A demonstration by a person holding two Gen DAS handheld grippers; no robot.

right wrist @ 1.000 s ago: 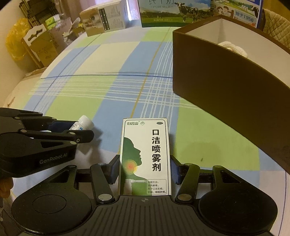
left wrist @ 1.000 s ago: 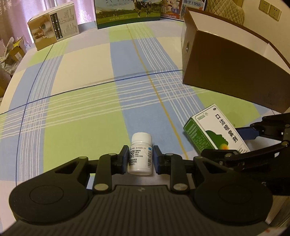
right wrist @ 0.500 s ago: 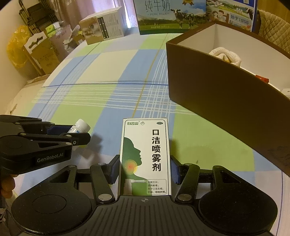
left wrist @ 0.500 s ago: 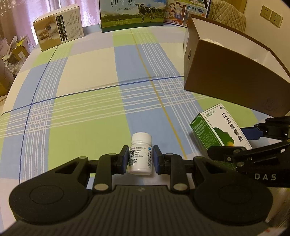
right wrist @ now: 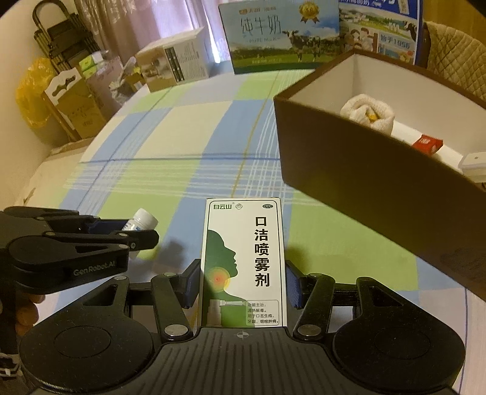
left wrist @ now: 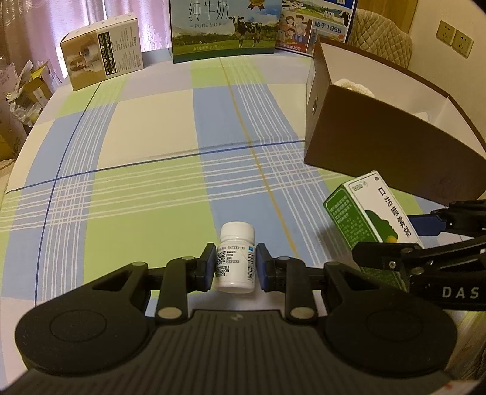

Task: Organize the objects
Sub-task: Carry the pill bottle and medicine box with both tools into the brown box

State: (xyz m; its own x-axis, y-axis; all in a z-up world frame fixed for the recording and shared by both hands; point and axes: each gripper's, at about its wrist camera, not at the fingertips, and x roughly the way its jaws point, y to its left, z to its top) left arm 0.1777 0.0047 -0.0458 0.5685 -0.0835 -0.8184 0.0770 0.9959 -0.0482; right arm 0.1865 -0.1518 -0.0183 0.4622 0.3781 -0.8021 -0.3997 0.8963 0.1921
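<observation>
We note both held items have risen higher above the checked tabletop [left wrist: 145,127] than a second ago, nearer the brown box [right wrist: 364,182]. The left hand-held gripper [left wrist: 235,267] clamps one white pill bottle [left wrist: 236,258]; the right hand-held gripper [right wrist: 243,287] clamps one green spray carton [right wrist: 243,261]. We count three items inside the box and two milk cartons behind.

Plaid-clothed table [left wrist: 145,188], brown box [left wrist: 379,145], milk cartons [left wrist: 224,30]

Milk carton [left wrist: 226,29] at 12 o'clock on far edge of plaid tablecloth [left wrist: 145,145]; blue carton [left wrist: 316,25] beside it at 1; tan box [left wrist: 103,53] at 10–11. Wall sockets [left wrist: 454,42] at 2.
</observation>
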